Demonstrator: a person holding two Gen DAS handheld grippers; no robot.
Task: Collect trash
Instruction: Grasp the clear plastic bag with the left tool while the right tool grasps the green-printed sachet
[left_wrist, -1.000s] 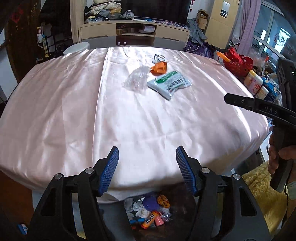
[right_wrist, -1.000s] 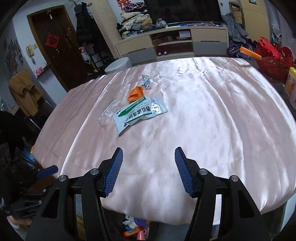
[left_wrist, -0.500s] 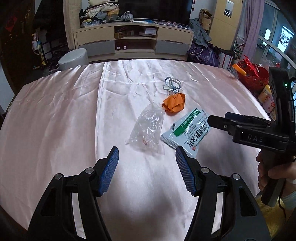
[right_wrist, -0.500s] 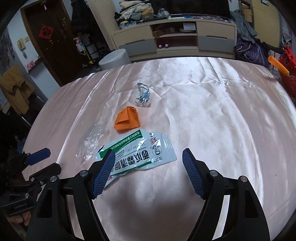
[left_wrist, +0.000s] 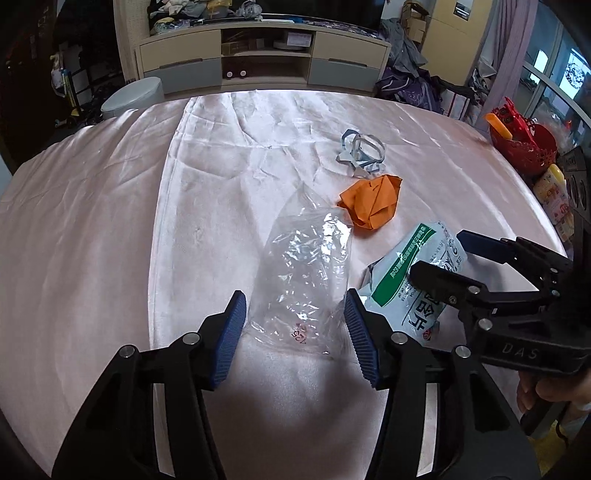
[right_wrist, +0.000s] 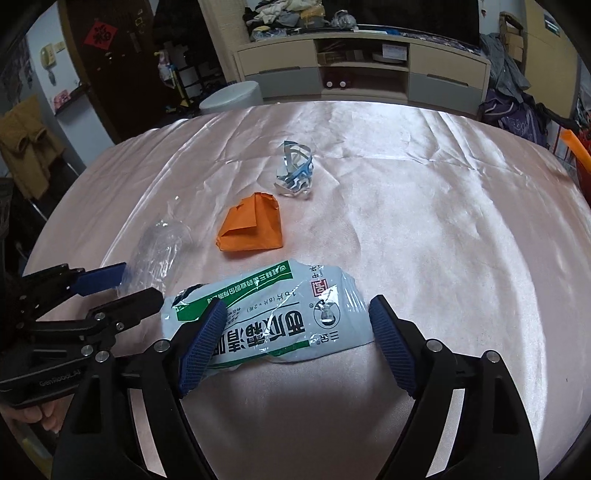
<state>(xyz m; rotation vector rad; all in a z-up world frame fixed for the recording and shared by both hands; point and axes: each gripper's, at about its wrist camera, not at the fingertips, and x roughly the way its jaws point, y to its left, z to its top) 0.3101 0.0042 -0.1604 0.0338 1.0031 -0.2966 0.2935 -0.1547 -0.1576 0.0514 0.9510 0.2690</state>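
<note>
Several pieces of trash lie on a pink satin tablecloth (left_wrist: 92, 221). My left gripper (left_wrist: 295, 295) hovers low over a clear plastic bag (left_wrist: 303, 266). The bag's near end is between its jaws, which are closing, and the pads are not pressing on it. My right gripper (right_wrist: 298, 302) straddles a white and green packet (right_wrist: 280, 314). Its jaws are opening and stand clear of the packet's ends. Farther back lie a crumpled orange paper (left_wrist: 373, 203) and a scrunched blue and white wrapper (left_wrist: 360, 151). The two grippers are side by side, close together.
A red basket (left_wrist: 524, 144) and yellow-capped bottles (left_wrist: 554, 188) crowd the table's right edge. Beyond the far edge stand a grey stool (left_wrist: 133, 96) and a long low cabinet (left_wrist: 258, 62). A hand (left_wrist: 546, 395) holds the right gripper's handle.
Both grippers have come forward from the table's near edge and sunk over the trash. The left jaws have narrowed around the clear bag. The right jaws have widened around the packet.
</note>
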